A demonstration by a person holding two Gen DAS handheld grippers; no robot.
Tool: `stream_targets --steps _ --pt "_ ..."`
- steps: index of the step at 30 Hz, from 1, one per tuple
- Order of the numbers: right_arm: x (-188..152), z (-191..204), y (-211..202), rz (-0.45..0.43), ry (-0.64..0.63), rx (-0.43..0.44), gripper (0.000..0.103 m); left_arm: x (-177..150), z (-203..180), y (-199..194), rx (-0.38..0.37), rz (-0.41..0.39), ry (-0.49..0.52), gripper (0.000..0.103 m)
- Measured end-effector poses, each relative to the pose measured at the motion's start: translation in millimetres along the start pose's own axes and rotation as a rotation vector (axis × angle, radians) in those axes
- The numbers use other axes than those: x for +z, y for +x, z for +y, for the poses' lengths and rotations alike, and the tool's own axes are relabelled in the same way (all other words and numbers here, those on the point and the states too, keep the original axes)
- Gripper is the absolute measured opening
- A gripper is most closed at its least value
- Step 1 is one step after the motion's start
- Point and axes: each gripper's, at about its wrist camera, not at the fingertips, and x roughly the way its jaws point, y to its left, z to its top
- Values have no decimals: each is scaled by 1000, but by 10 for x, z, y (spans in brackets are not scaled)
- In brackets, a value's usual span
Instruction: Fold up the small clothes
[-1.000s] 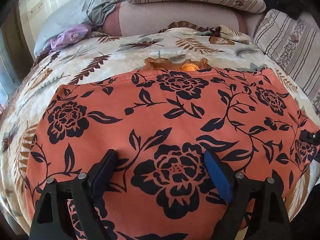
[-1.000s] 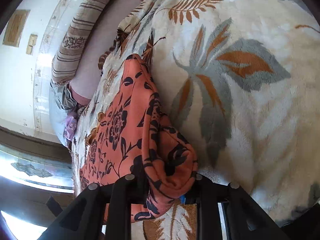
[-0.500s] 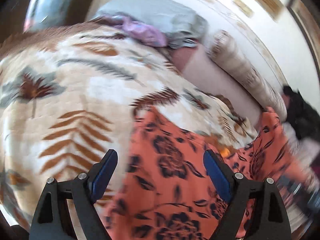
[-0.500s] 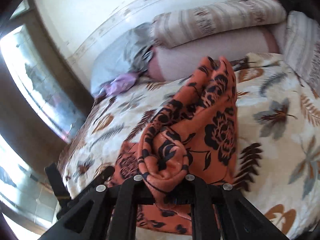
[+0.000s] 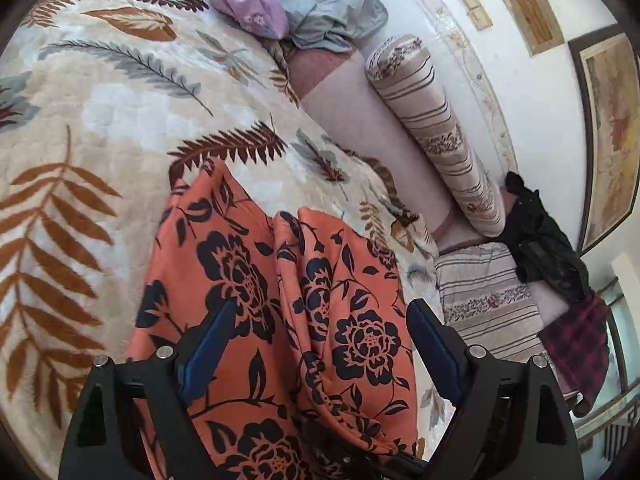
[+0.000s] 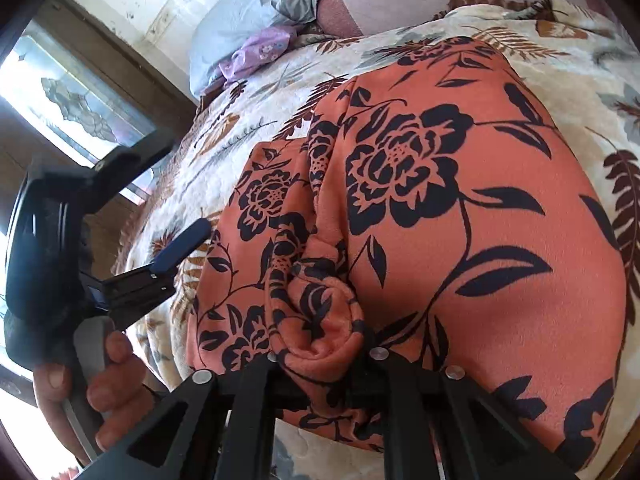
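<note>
Pinching a bunched fold of the orange floral garment, right gripper fingers pressed on it; left gripper spread wide, holding nothing, above leaf-print blanket.

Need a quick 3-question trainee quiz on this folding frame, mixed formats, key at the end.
1. True or false: the right gripper is shut on the orange floral garment.
2. The left gripper has its jaws: A) open above the garment B) clamped on the leaf-print blanket C) shut on nothing.
3. Fill in: the small bundle near the grey pillow is ____ in colour.

Key: 1 true; 2 A; 3 purple
</note>
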Motion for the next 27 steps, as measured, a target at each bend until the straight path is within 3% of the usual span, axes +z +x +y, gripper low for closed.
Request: stream_targets --steps 3,6,7,8,10,11,13,19,22,24,26,27 --pt "1 103 -47 -8 -33 6 11 48 -37 323 32 114 -29 88" --pt "-11 133 -133 -32 -60 25 11 126 -126 570 84 177 11 87" --pt "-20 150 -154 -38 -69 29 11 140 -152 636 104 196 30 79" --pt "-26 174 -162 -43 -80 32 11 145 -185 695 117 216 60 58" --pt "-46 213 -201 -53 -106 36 11 137 -183 833 110 283 78 29" --pt "-62 231 -225 -54 -115 37 11 144 -159 881 94 307 64 20" --pt "-51 309 -267 -71 -146 29 11 199 -214 808 77 289 95 16" --pt "93 810 -495 -160 -247 69 11 493 -502 155 -14 132 296 16" --pt "85 935 -276 -128 -246 82 14 615 -123 289 22 174 245 16" --pt "24 918 144 1 -223 77 15 596 283 512 120 251 173 16" --pt "-76 825 454 78 -174 98 16 582 486 527 91 252 102 16" --pt "-109 800 457 52 -172 112 16 601 414 466 95 236 127 16"
